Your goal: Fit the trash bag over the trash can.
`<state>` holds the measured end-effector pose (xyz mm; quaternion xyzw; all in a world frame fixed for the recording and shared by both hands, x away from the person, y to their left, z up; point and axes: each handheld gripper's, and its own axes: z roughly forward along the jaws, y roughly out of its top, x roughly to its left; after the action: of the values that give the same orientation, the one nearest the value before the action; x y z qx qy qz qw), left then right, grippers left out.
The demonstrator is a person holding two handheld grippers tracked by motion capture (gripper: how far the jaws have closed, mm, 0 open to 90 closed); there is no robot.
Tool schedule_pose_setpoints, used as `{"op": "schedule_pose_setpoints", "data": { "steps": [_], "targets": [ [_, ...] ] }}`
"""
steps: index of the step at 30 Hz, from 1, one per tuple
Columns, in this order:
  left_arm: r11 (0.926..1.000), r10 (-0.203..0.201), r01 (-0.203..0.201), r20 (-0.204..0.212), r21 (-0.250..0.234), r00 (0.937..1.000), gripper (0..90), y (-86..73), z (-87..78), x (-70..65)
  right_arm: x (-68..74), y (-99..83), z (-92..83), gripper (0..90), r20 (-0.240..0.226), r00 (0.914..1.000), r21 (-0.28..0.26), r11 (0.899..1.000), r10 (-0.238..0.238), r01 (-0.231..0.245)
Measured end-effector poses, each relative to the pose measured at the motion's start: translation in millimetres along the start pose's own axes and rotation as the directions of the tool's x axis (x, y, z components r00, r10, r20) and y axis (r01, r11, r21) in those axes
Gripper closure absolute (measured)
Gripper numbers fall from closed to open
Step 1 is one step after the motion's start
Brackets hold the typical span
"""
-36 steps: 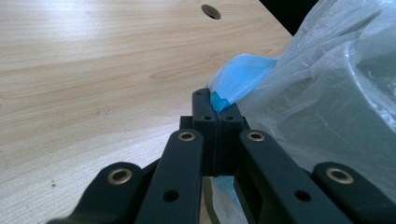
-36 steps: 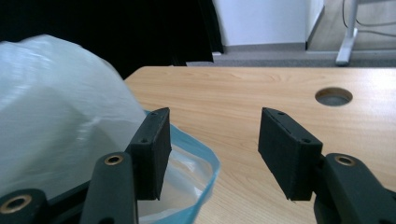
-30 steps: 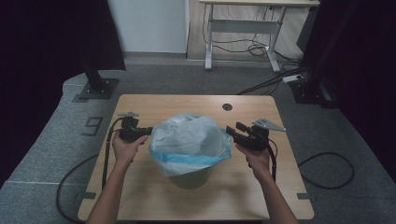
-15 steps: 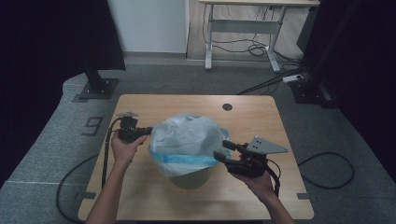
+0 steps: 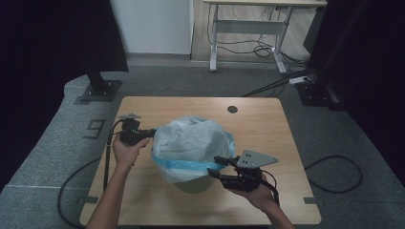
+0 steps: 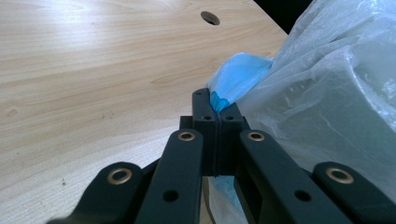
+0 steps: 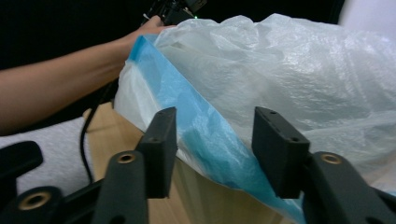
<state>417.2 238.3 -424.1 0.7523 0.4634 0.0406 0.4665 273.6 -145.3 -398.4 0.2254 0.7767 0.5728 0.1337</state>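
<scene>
Translucent white plastic bag with a blue hem: left gripper clamped its hem; right gripper, jaws just closing, straddled the hem unpinched

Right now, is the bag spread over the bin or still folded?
Spread. The bag billows over the bin, its blue hem hanging around the rim; the left gripper pinches that hem.

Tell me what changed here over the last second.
The right tool swung from the bag's right side round to its near edge; its jaws have just been closing, the blue hem between them, ungripped. The left tool stayed clamped on the hem.
</scene>
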Motion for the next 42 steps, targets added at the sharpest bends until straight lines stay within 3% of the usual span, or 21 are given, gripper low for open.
{"op": "schedule_pose_setpoints", "data": {
  "steps": [7, 11, 14, 29, 42],
  "targets": [
    [1.0, 0.004, -0.004, -0.005, 0.003, 1.0, 89.1, -0.6, -0.9, -2.5, 15.7, -6.5, -7.7, 66.2, 0.064, 0.9937, -0.025, 0.995, -0.092, 0.094],
    [1.0, 0.006, -0.006, -0.007, 0.004, 1.0, 89.0, -0.5, -1.2, -4.0, 18.9, -10.7, -10.8, 79.3, 0.095, 0.9905, -0.055, 0.993, -0.099, 0.105],
    [1.0, 0.008, -0.008, -0.005, 0.002, 1.0, 89.0, -0.5, -2.2, -4.4, 21.0, -16.6, -10.4, 87.7, 0.103, 0.9883, -0.043, 0.992, -0.113, 0.118],
    [0.9999, 0.014, -0.014, -0.004, 0.008, 0.9999, 88.9, -4.0, -4.4, -7.9, 19.8, -50.9, 3.1, 89.1, 0.038, 0.997, -0.017, 0.998, -0.067, 0.068],
    [0.9995, 0.024, -0.024, -0.003, 0.022, 0.9997, 88.8, -5.6, -3.0, -10.5, 13.2, -80.3, 26.5, 89.2, 0.018, 0.9983, 0.065, 0.996, -0.056, 0.055]
  ]
}}
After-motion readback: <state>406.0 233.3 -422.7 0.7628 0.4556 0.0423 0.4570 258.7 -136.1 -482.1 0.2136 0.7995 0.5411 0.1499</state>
